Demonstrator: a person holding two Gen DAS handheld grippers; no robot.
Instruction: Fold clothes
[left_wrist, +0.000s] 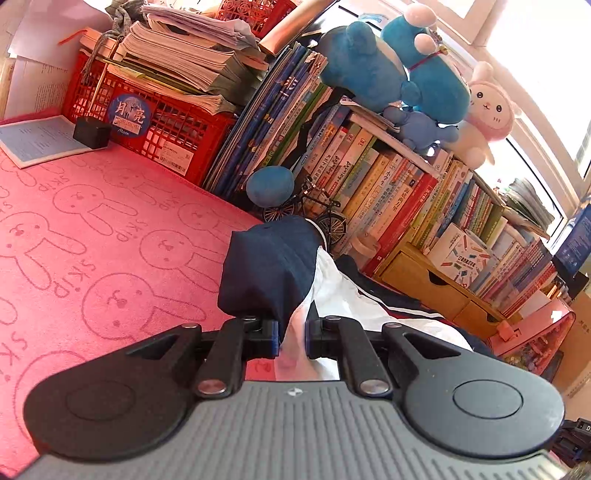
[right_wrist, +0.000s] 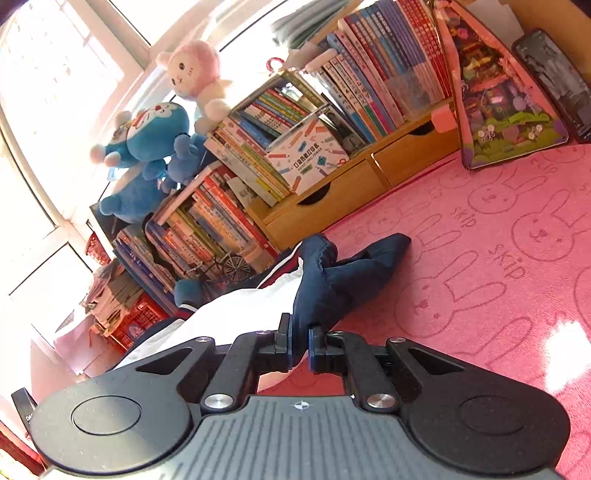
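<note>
The word "skip" repeats among outlined rabbits across the pink towelling mat (left_wrist: 92, 229), and on it lies the navy-and-white jacket of smooth woven cloth (left_wrist: 273, 269), just in front of the row of upright colourful books (left_wrist: 388, 184). The left gripper (left_wrist: 291, 338) has its jaws nearly together, pinching a fold where navy cloth meets white lining. The right gripper (right_wrist: 299, 347) is likewise closed to a narrow gap on a bunched navy sleeve end, which rises in a crumpled ridge just beyond its black fingers (right_wrist: 282, 345).

Only the left wrist view shows the red plastic lattice crate (left_wrist: 155, 122) left of the books — it bears a round blue sticker with two Chinese characters and the small word "Moon", plus a white barcode label too small to read. A stack of loose paper sits on the crate, a small black box (left_wrist: 91, 132) in front of it. Only the right wrist view shows the pink-framed picture board with green and purple flowers (right_wrist: 506, 92), right of the books.

Both views catch the blue plush cat (right_wrist: 147, 147), the pink-hooded plush rabbit (right_wrist: 195, 74), a miniature metal bicycle (left_wrist: 314, 214) and a white carton printed with coloured pencils (right_wrist: 306, 155) — its lettering is not legible — above the wooden drawers (right_wrist: 332, 188).
</note>
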